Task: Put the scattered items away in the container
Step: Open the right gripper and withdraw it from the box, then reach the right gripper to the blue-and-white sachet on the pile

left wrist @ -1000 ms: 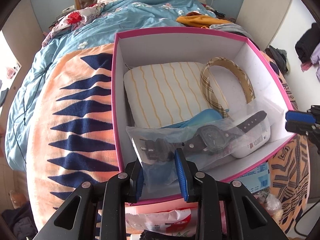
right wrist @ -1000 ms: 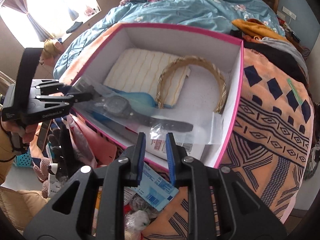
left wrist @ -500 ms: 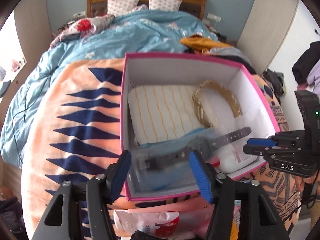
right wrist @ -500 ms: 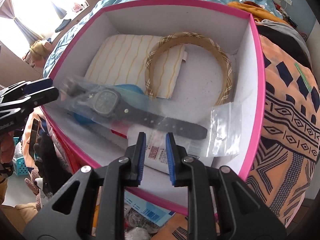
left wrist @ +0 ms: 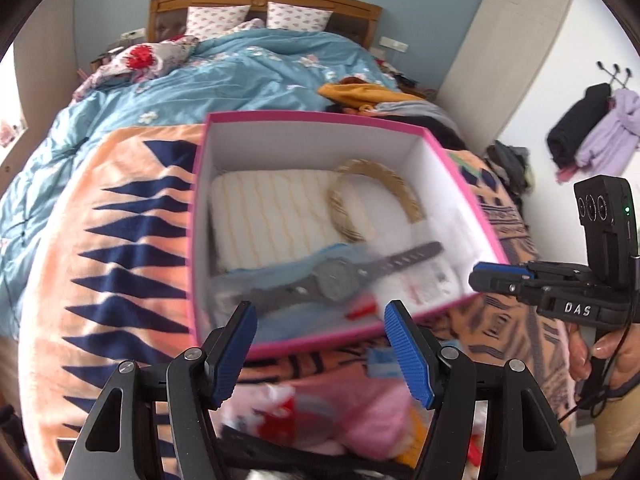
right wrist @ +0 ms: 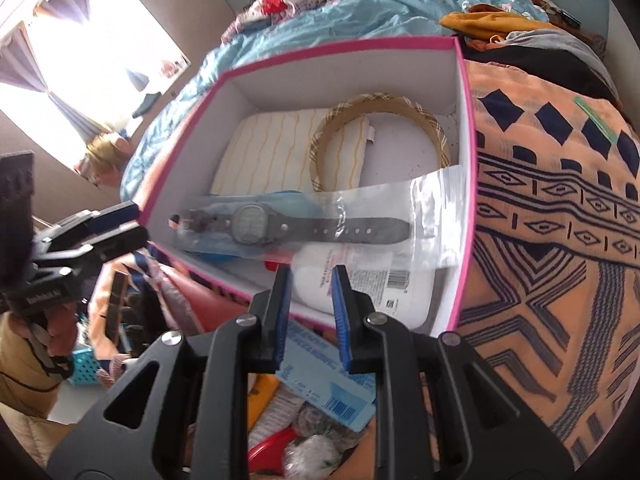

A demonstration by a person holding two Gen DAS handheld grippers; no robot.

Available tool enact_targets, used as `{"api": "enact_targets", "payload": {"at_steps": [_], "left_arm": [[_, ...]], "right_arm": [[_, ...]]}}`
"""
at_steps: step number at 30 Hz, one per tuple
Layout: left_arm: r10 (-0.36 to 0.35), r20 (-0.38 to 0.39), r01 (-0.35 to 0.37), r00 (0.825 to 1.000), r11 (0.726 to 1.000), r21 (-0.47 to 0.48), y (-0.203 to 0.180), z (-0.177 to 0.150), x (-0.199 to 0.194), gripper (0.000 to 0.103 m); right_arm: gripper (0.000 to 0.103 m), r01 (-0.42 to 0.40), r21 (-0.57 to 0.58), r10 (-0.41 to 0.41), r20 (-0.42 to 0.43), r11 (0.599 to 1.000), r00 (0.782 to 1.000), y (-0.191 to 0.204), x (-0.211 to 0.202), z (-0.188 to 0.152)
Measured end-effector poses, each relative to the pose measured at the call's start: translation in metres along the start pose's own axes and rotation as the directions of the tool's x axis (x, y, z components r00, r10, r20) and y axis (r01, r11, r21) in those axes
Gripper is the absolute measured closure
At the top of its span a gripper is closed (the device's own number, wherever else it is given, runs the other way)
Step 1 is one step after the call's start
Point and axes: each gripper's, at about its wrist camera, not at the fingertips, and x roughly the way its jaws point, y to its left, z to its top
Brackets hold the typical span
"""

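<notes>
Pink-rimmed, the white cardboard box [right wrist: 466, 128] sits on the orange patterned blanket [right wrist: 560, 208] on the bed. Inside, a grey wristwatch in a clear plastic bag [right wrist: 256, 224] lies across a white bottle [right wrist: 360, 284]. The left claw [left wrist: 320, 352] hangs released, empty. The right claw [right wrist: 310, 316] is narrowed, grasping nothing.

Open-topped pink box [right wrist: 464, 184], floor mostly covered: bagged watch [right wrist: 256, 224] across front, apparently bare patch inside headband [right wrist: 384, 120].

Bagged watch [right wrist: 256, 222] in box [right wrist: 466, 128], seemingly atop bottle [right wrist: 360, 280].
</notes>
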Motion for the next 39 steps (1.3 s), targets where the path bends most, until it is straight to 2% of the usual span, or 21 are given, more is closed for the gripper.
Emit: {"api": "enact_targets", "payload": {"at_steps": [2,4,7,12,17,27,30,33,37,39], "left_arm": [[-0.027,-0.005,0.028,1.0,1.0,0.013,-0.009,-0.007,-0.002,0.035],[-0.055,-0.011,0.055,0.998,0.998,0.026,-0.018,-0.013,-0.003,0.035],[-0.094,-0.029,0.095,0.995,0.994,0.045,-0.034,-0.024,-0.002,0.035],[-0.106,-0.074,0.109,0.992,0.993,0.034,-0.046,-0.037,0.007,0.035],[-0.112,-0.117,0.115,0.987,0.993,0.02,-0.055,-0.049,0.016,0.035],[-0.108,-0.173,0.108,0.979,0.994,-0.009,-0.064,-0.064,0.027,0.035],[-0.105,-0.188,0.105,0.977,0.994,-0.008,-0.067,-0.066,0.031,0.035],[-0.098,-0.201,0.1,0.975,0.995,-0.003,-0.07,-0.067,0.034,0.035],[-0.095,-0.215,0.098,0.972,0.995,0.002,-0.074,-0.068,0.037,0.035],[-0.092,-0.223,0.096,0.97,0.995,0.005,-0.076,-0.069,0.038,0.035]], "right_arm": [[0.08,-0.034,0.018,0.034,0.043,0.999,0.999,0.0,-0.015,-0.009],[0.071,-0.054,0.031,0.051,0.072,0.998,0.996,0.0,-0.027,-0.02],[0.067,-0.066,0.078,0.059,0.085,0.995,0.995,-0.007,-0.035,-0.045],[0.067,-0.026,0.22,0.027,-0.002,0.975,1.0,-0.034,-0.012,-0.089],[0.067,-0.007,0.336,0.03,-0.061,0.942,0.998,-0.053,0.021,-0.116],[0.066,-0.094,0.367,0.11,-0.022,0.926,0.994,-0.053,0.041,-0.113],[0.077,-0.129,0.364,0.14,-0.004,0.922,0.99,-0.053,0.041,-0.112],[0.078,-0.132,0.363,0.139,0.008,0.922,0.99,-0.053,0.042,-0.111],[0.077,-0.208,0.435,0.209,0.046,0.876,0.977,-0.063,0.052,-0.114],[0.078,-0.217,0.441,0.214,0.056,0.871,0.975,-0.068,0.056,-0.115]]}}
